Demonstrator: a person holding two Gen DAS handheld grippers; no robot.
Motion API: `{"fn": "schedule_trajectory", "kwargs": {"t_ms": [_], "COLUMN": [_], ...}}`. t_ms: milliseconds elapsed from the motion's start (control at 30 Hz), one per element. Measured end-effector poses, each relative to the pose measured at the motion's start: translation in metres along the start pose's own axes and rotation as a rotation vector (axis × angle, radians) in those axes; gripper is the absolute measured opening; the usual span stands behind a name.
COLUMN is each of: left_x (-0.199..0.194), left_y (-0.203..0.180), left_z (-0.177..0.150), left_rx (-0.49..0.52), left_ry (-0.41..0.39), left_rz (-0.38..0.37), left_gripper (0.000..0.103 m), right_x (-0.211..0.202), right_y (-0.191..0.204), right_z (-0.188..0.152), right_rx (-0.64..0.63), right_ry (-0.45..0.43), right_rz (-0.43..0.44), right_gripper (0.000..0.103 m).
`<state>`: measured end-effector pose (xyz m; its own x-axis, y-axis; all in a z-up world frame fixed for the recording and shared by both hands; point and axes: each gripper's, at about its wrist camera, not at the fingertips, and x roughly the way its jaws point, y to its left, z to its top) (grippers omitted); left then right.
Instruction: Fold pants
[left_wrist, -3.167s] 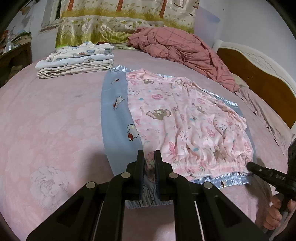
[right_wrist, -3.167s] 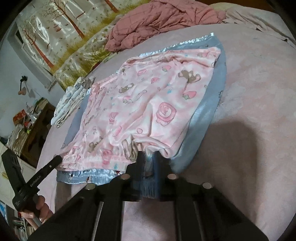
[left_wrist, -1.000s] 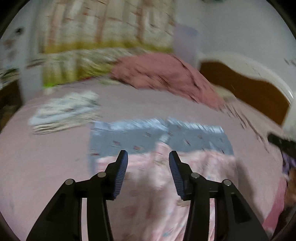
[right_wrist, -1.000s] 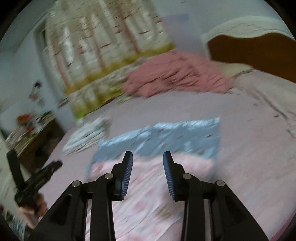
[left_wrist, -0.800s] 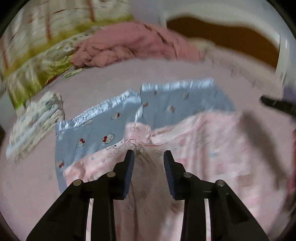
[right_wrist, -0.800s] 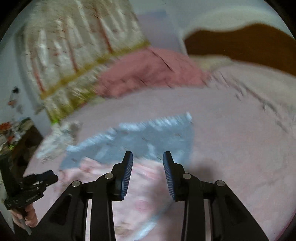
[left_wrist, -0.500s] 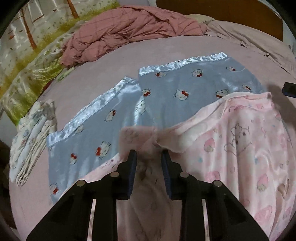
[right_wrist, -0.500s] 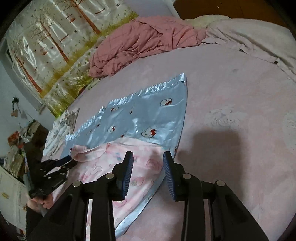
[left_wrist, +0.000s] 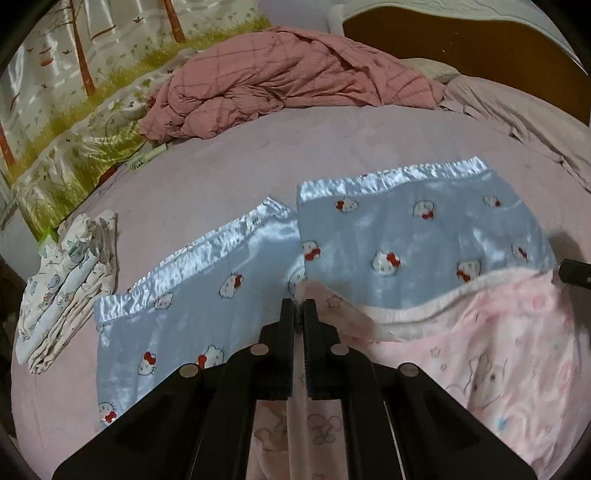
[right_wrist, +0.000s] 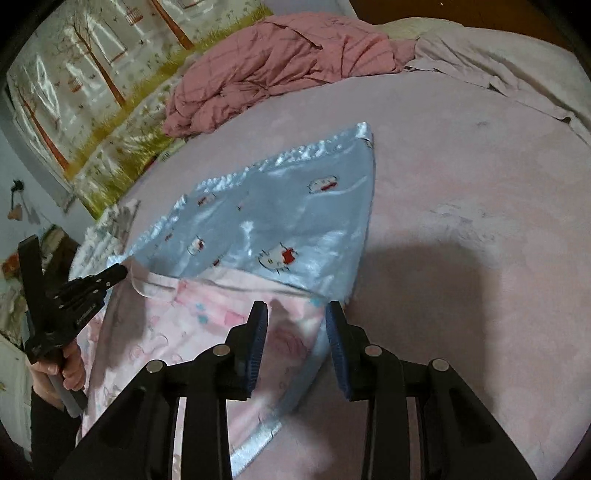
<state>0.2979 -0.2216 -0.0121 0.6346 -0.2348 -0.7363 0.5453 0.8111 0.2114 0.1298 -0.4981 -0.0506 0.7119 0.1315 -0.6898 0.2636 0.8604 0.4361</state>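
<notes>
The pink pants (left_wrist: 480, 354) lie on the bed (left_wrist: 229, 173) over a blue cat-print blanket (left_wrist: 424, 236), with a rumpled red quilt (left_wrist: 288, 88) beyond and a folded stack of clothes (left_wrist: 66, 288) at the left. The left gripper (left_wrist: 299, 308) is pinched tight on the pants' upper edge, hiding the pinched spot. The right gripper (right_wrist: 295, 314) hovers partly open over their right corner, gripping nothing; the pants' near end is cut off by the frame.

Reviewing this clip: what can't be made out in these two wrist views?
- Left wrist view: near part of the pink pants hidden under the left tongs.
- Right wrist view: folded pile small and blurred.
- Right wrist view: blue pants partly covered by pink pants; right tongs hide the near hem.
</notes>
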Motion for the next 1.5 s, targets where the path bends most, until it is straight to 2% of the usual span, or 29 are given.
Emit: {"fn": "schedule_trajectory", "kwargs": {"t_ms": [67, 133, 300, 400, 433, 467, 500, 567, 600, 633, 767, 867, 933, 1000, 1067, 1133, 1200, 1333, 1367, 1500], "left_x": [0.001, 0.004, 0.012, 0.015, 0.015, 0.016, 0.016, 0.016, 0.016, 0.015, 0.013, 0.015, 0.015, 0.020, 0.029, 0.037, 0.039, 0.037, 0.037, 0.046], "left_y": [0.001, 0.003, 0.010, 0.014, 0.014, 0.014, 0.013, 0.011, 0.011, 0.012, 0.015, 0.013, 0.005, -0.006, -0.013, -0.016, -0.016, -0.019, -0.022, -0.028], "left_z": [0.005, 0.008, 0.010, 0.009, 0.008, 0.008, 0.008, 0.009, 0.009, 0.009, 0.012, 0.013, 0.013, 0.011, 0.008, 0.005, 0.005, 0.006, 0.006, 0.005], "left_rx": [-0.012, -0.033, -0.086, -0.109, -0.108, -0.102, -0.096, -0.092, -0.097, -0.107, -0.151, -0.167, -0.136, -0.079, -0.069, -0.081, -0.104, -0.138, -0.124, -0.100], "left_ry": [0.007, 0.018, 0.039, 0.043, 0.044, 0.048, 0.051, 0.058, 0.062, 0.055, 0.045, 0.065, 0.086, 0.127, 0.182, 0.214, 0.213, 0.204, 0.211, 0.248], "left_rz": [-0.002, -0.002, 0.031, 0.018, 0.009, 0.008, 0.015, 0.015, 0.008, 0.002, -0.050, -0.118, -0.172, -0.164, -0.160, -0.174, -0.200, -0.329, -0.334, -0.214], "left_gripper": [0.004, 0.004, 0.004, 0.004, 0.004, 0.004, 0.004, 0.013, 0.033, 0.046, 0.045, 0.045, 0.045, 0.045, 0.044, 0.031, 0.028, 0.027, 0.027, 0.027], "right_x": [-0.002, -0.002, 0.015, 0.016, 0.016, 0.015, 0.014, 0.008, 0.000, -0.006, -0.029, -0.029, -0.027, -0.027, -0.030, -0.034, -0.037, -0.037, -0.038, -0.038], "right_y": [-0.002, -0.007, -0.013, -0.012, -0.011, -0.010, -0.009, -0.008, -0.006, -0.005, -0.009, -0.015, -0.019, -0.021, -0.020, -0.012, -0.008, -0.015, -0.017, -0.017], "right_z": [0.004, 0.007, 0.003, 0.000, 0.001, 0.001, 0.000, 0.000, 0.000, 0.001, 0.001, 0.000, -0.002, -0.003, -0.004, -0.004, -0.005, -0.005, -0.005, -0.005], "right_rx": [0.004, 0.020, 0.039, 0.037, 0.035, 0.031, 0.026, 0.030, 0.032, 0.033, 0.048, 0.044, 0.046, 0.043, 0.038, -0.010, -0.027, -0.005, 0.004, 0.004], "right_ry": [-0.039, -0.048, 0.065, 0.065, 0.060, 0.052, 0.045, 0.019, -0.011, -0.031, -0.072, -0.034, -0.004, 0.000, -0.012, -0.052, -0.054, -0.035, -0.030, -0.030], "right_rz": [-0.016, 0.010, 0.104, 0.090, 0.081, 0.079, 0.076, 0.052, 0.008, -0.032, -0.149, -0.183, -0.218, -0.254, -0.288, -0.358, -0.360, -0.345, -0.335, -0.317], "right_gripper": [0.033, 0.033, 0.033, 0.032, 0.025, 0.006, 0.003, 0.003, 0.003, 0.002, 0.002, 0.002, 0.002, 0.002, 0.002, 0.002, 0.002, 0.002, 0.002, 0.002]}}
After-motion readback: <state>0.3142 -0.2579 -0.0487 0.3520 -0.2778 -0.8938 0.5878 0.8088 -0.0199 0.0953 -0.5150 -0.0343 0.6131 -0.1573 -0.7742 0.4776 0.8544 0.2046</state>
